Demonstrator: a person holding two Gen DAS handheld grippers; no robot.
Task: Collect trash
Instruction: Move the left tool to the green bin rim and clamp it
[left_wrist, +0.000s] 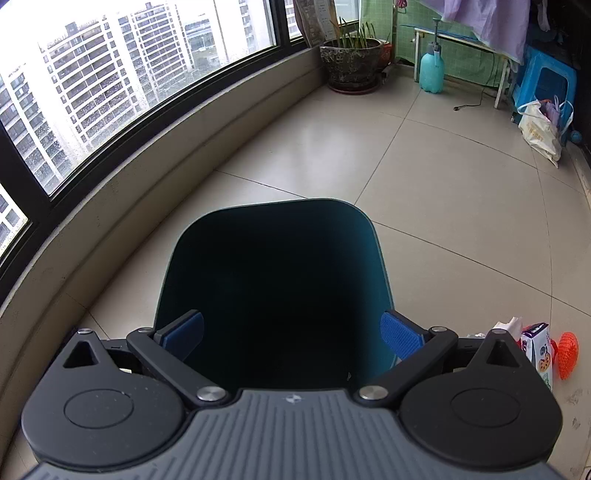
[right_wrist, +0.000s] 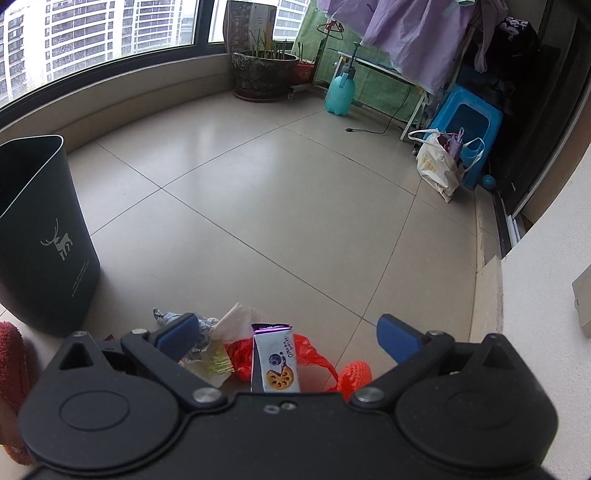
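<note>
A dark teal trash bin (left_wrist: 273, 291) stands on the tiled floor; my left gripper (left_wrist: 291, 334) is open with its blue pads either side of the bin's near rim, looking into its dark inside. The bin also shows at the left of the right wrist view (right_wrist: 44, 236), with a deer logo. My right gripper (right_wrist: 288, 338) is open and empty just above a pile of trash: a white-and-purple snack wrapper (right_wrist: 275, 362), an orange plastic bag (right_wrist: 314, 360), an orange mesh ball (right_wrist: 356, 373), white tissue (right_wrist: 236, 319) and crumpled foil (right_wrist: 168, 317). The wrapper (left_wrist: 537, 347) and mesh ball (left_wrist: 567, 354) show right of the bin.
A curved window ledge (left_wrist: 147, 192) runs along the left. At the far end stand a large plant pot (right_wrist: 264, 72), a teal spray bottle (right_wrist: 340, 94), a blue stool (right_wrist: 467, 129) and a white bag (right_wrist: 439, 166). A red cloth (right_wrist: 13, 365) lies at the left edge.
</note>
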